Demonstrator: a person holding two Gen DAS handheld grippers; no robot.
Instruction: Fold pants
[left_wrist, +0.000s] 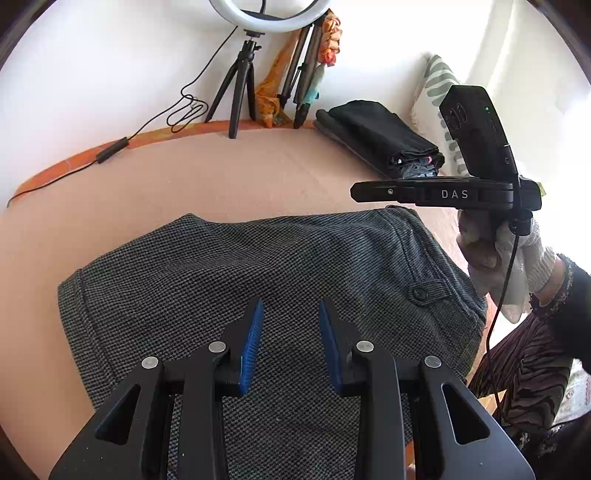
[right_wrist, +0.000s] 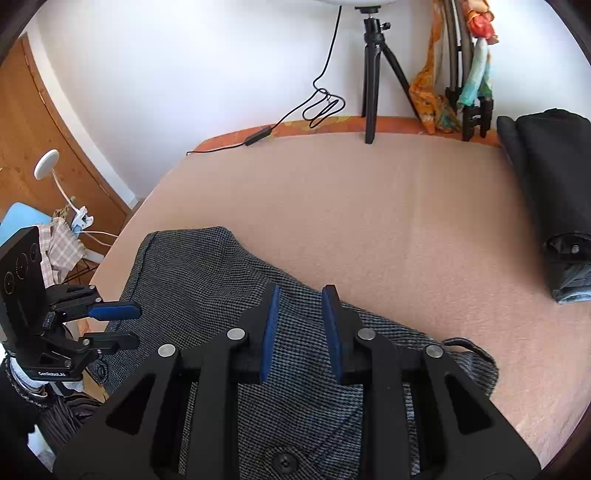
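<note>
Overhead, left gripper (left_wrist: 291, 317) and right gripper (right_wrist: 301, 301) slightly spread, empty; folded pants (left_wrist: 258, 266) below, bare bed (right_wrist: 388, 206) beyond.

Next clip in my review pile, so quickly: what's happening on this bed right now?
A person is folding grey checked pants on a peach bedcover, holding a two-finger gripper in each hand. At this moment neither grips the cloth: the left gripper and the right gripper hover over the pants with a gap between their blue pads and nothing in it. The pants already lie folded into a compact bundle. A folded black garment sits farther back.
</note>
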